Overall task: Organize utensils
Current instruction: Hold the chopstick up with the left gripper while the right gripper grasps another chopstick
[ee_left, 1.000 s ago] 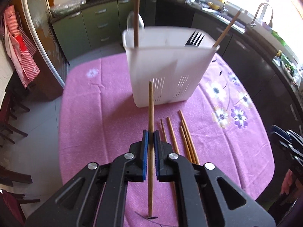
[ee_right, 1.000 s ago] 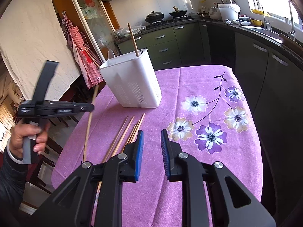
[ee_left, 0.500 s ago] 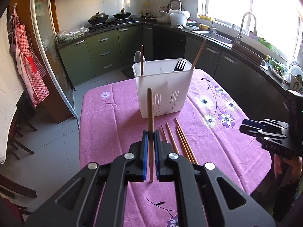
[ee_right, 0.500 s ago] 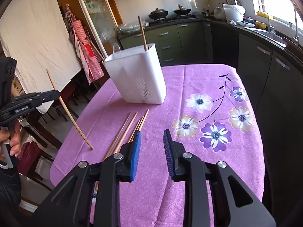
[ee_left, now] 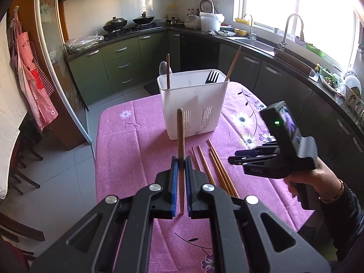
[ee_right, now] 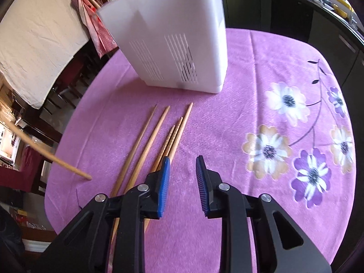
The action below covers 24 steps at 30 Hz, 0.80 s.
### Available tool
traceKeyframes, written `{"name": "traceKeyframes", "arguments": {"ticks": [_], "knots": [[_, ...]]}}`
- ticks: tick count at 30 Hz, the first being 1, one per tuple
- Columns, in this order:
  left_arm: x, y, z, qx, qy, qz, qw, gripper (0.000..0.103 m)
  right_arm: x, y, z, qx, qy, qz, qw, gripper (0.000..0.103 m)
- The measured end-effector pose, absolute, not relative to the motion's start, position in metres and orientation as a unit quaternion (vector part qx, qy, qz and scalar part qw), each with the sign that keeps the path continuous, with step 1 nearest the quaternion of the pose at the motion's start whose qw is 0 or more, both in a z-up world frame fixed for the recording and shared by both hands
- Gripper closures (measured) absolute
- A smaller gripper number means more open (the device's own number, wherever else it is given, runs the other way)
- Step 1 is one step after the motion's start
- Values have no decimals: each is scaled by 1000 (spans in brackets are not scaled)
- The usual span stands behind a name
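Observation:
My left gripper (ee_left: 179, 166) is shut on a wooden chopstick (ee_left: 180, 141) and holds it upright above the pink tablecloth, in front of the white utensil caddy (ee_left: 193, 111). The caddy holds a spoon, a black fork (ee_left: 211, 77) and two chopsticks. Several loose chopsticks (ee_left: 213, 163) lie on the cloth before the caddy. My right gripper (ee_right: 182, 170) is open and empty, low over the near ends of those chopsticks (ee_right: 157, 136); it also shows in the left wrist view (ee_left: 254, 159). The held chopstick's end shows at the left in the right wrist view (ee_right: 56, 159).
The round table's pink flowered cloth (ee_right: 261, 91) drops off at the left and near edges. Chairs (ee_right: 63, 88) stand to the left of the table. Kitchen counters with a sink (ee_left: 250, 41) and stove run along the back and right.
My left gripper has risen and pulled back with the chopstick. My right gripper has moved forward and down, close over the loose chopsticks near the caddy.

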<state>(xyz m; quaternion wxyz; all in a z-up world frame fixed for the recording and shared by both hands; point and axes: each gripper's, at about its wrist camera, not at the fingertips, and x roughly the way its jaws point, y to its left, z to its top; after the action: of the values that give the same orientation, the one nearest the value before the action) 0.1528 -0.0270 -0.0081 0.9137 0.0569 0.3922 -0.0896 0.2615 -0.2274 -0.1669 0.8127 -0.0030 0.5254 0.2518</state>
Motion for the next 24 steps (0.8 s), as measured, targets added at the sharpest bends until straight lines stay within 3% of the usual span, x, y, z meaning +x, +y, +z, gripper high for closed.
{"name": "traceKeyframes", "arguments": {"ticks": [6, 24], "knots": [[153, -25, -9, 57, 392, -91, 914, 97, 270, -212, -175, -23, 532, 245, 810, 85], [152, -23, -9, 60, 392, -93, 913, 96, 289, -150, -181, -71, 555, 248, 790, 85]]}}
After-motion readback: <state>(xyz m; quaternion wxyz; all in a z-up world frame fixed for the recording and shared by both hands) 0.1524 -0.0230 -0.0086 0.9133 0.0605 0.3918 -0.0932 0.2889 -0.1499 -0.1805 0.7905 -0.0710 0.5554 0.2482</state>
